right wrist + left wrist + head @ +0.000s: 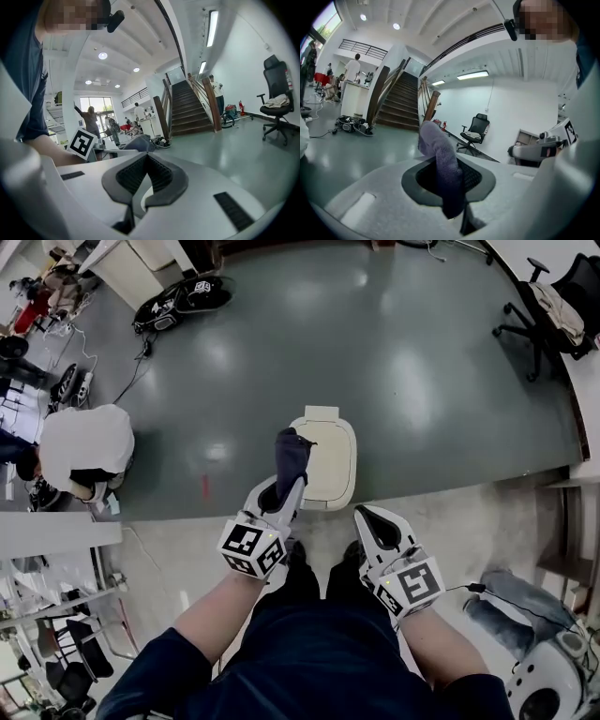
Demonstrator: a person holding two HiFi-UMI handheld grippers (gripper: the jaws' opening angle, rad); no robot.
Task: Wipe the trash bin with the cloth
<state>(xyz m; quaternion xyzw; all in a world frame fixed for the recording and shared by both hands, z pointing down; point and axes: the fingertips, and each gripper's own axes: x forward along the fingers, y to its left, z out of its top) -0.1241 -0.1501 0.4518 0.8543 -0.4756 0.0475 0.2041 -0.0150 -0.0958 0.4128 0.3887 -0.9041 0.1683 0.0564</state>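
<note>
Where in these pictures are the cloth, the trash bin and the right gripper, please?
cloth (pixel 292 454), head view: middle of the dark upright fold.
trash bin (pixel 330 457), head view: centre of its cream lid.
right gripper (pixel 366 517), head view: the tip, where its two fingertips meet.

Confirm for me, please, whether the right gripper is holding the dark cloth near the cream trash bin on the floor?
Not quite: the left gripper holds the dark cloth, clamped between its jaws, as the left gripper view shows. The right gripper is shut on nothing. The cloth is indeed near the cream trash bin on the floor.
</note>
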